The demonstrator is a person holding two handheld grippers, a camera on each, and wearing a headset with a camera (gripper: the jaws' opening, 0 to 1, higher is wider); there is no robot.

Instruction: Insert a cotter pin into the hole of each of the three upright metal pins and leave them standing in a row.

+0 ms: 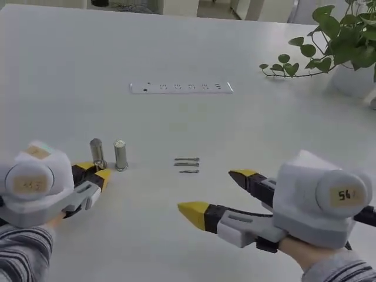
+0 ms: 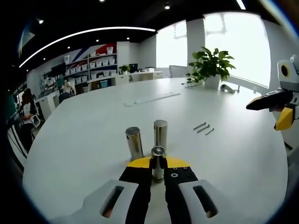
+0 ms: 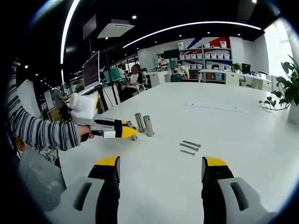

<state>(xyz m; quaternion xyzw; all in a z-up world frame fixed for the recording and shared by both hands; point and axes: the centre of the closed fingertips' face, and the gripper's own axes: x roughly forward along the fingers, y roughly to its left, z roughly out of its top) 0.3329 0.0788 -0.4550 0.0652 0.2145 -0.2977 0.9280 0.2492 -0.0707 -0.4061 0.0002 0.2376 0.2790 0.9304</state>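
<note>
Three cotter pins [image 1: 187, 164] loose on desk [image 1: 247, 123]. Left tongs [image 2: 158, 165] clamped on metal pin [image 2: 158, 155]; second pin [image 2: 134, 142], third pin [image 2: 160, 132] upright just beyond. Right tongs [image 3: 161, 169] spread, empty.

Grey-and-white striped sleeves [image 1: 20, 252] meet bulky white housings. The left gripper [image 1: 97, 173], at eight o'clock in the head view, and the right gripper [image 1: 216, 191], at five, have black jaws tipped yellow. Each carries a tan round label [image 1: 346, 195]; the right one reads 56.

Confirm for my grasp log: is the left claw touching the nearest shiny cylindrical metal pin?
Touching. The left gripper view shows the left claw shut on the shiny cylindrical metal pin, yellow tips against its sides.
</note>
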